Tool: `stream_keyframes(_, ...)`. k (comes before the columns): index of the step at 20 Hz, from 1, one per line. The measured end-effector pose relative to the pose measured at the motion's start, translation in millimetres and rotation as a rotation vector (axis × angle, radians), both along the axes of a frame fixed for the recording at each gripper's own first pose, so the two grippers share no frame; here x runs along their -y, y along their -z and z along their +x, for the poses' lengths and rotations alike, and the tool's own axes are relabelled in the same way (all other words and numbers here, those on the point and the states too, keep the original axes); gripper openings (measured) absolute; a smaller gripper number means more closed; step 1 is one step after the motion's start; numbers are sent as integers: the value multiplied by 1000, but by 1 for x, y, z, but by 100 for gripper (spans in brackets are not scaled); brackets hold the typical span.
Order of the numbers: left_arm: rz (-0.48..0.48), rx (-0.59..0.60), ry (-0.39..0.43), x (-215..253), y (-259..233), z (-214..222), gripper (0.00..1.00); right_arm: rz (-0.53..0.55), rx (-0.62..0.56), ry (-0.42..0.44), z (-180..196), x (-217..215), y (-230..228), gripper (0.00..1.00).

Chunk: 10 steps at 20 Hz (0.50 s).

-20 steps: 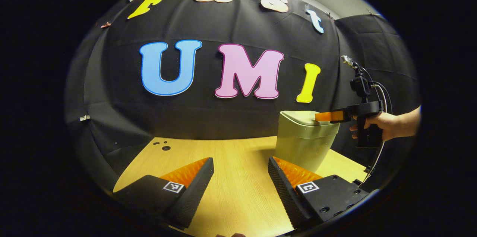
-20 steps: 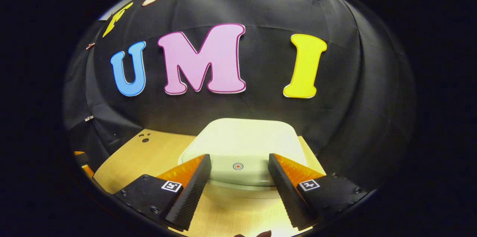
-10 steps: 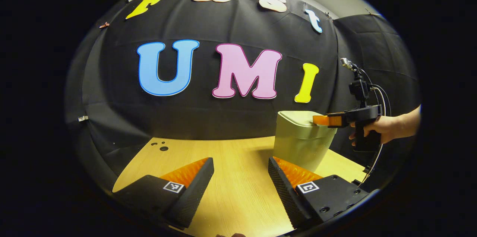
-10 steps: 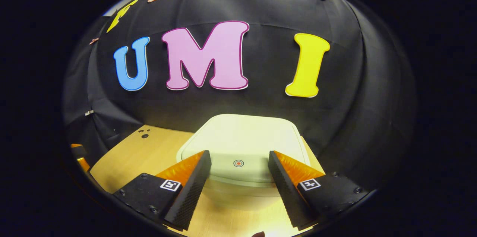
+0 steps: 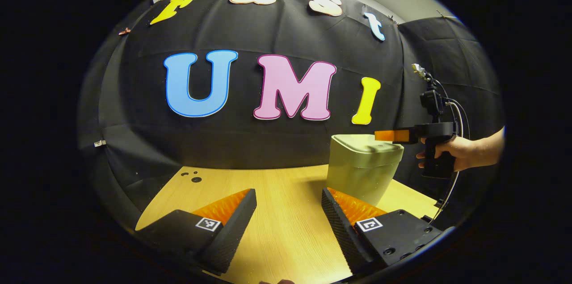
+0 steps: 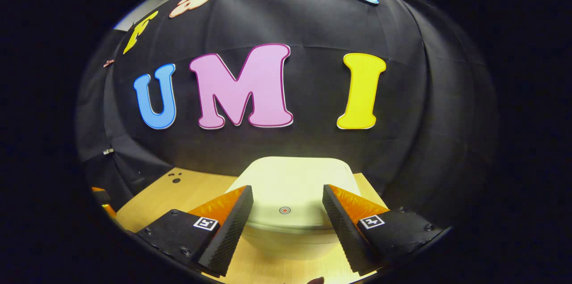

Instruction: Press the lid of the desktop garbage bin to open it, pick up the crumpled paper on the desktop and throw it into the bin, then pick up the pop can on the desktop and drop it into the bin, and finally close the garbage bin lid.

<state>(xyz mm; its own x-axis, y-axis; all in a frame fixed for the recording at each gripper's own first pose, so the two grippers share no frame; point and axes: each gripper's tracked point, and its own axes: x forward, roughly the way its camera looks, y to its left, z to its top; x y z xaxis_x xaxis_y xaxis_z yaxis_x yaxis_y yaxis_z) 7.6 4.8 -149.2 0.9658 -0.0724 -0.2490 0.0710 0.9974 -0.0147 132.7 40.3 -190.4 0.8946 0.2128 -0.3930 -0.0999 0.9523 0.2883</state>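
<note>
A pale green desktop bin (image 5: 363,172) stands on the wooden table (image 5: 286,239) at the right, its lid (image 6: 295,181) down. A small red ring mark (image 6: 284,210) sits near the lid's front edge. My right gripper (image 6: 286,223) is open and hovers just above that front edge, fingers either side of the mark. From the left gripper view the right gripper (image 5: 380,135) hangs level a little above the lid, held by a hand (image 5: 451,152). My left gripper (image 5: 288,215) is open over bare table, left of and nearer than the bin, holding nothing.
Black cloth walls close off the back and right of the table. A few small dark holes (image 5: 195,179) mark the table's far left corner. The table's right edge (image 5: 420,197) runs just past the bin. A cable (image 5: 453,185) trails under the hand.
The right gripper dipped onto the lid's front edge half a second ago and has now risen clear of it. The lid stays down. My left gripper has barely moved.
</note>
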Motion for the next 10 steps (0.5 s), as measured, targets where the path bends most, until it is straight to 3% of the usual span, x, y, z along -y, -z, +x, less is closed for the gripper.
stream_keyframes(10,11,-5,3,2,-3,-1,94,3,138,-39,-66,-8,-52,98)
